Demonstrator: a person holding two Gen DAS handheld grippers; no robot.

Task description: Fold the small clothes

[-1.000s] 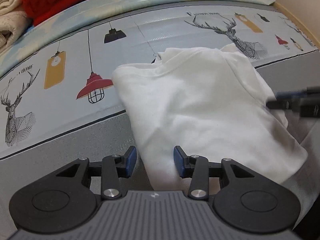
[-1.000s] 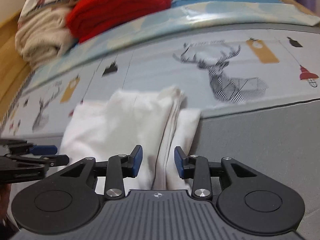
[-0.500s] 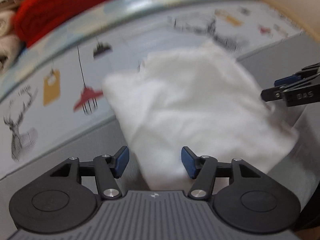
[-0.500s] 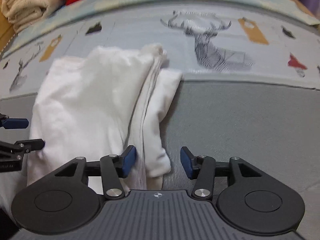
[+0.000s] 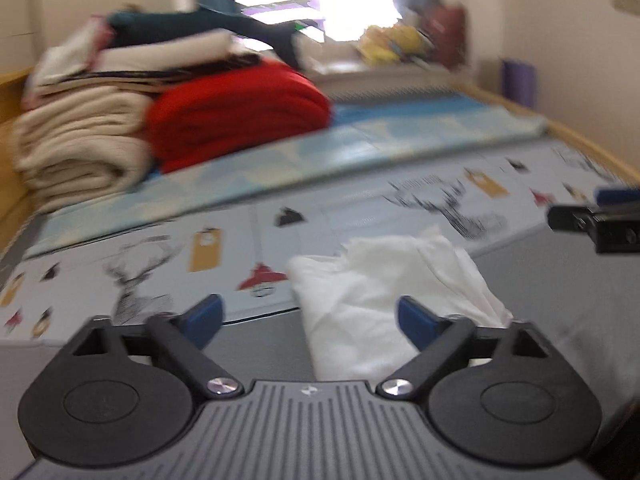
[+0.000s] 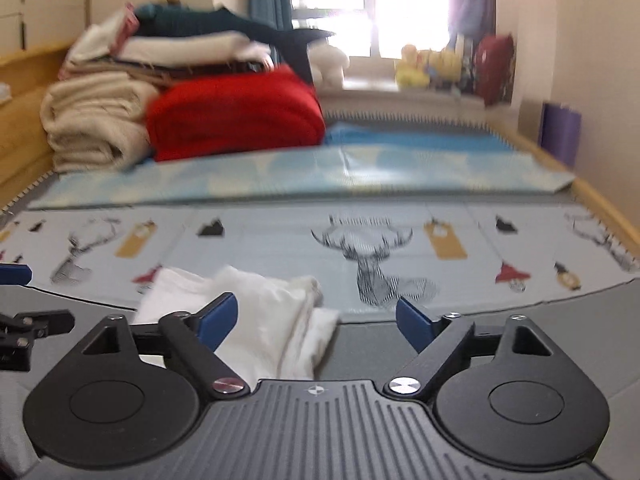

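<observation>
A folded white garment [image 5: 384,292] lies on the printed mat, half on its grey part; in the right wrist view the same white garment [image 6: 272,312] shows its stacked folded edges. My left gripper [image 5: 310,318] hovers above and behind it, jaws opening wide, nothing pressed between the pads. My right gripper [image 6: 316,318] stands likewise over the garment's right edge, jaws opening, holding nothing. Each gripper shows in the other's view: the right gripper [image 5: 592,208] at the right edge, the left gripper [image 6: 24,296] at the left edge.
A red folded blanket [image 5: 240,116] and beige blankets [image 5: 80,148] are stacked at the back left with more clothes on top. The deer-print mat [image 6: 372,256] spreads ahead, a blue mat [image 6: 400,140] behind it. A wooden frame [image 6: 600,200] runs along the right.
Both grippers opened wide, let go of the white garment, rose and drew back. Both views tilted up, so the room and window now show. The garment stays folded on the mat.
</observation>
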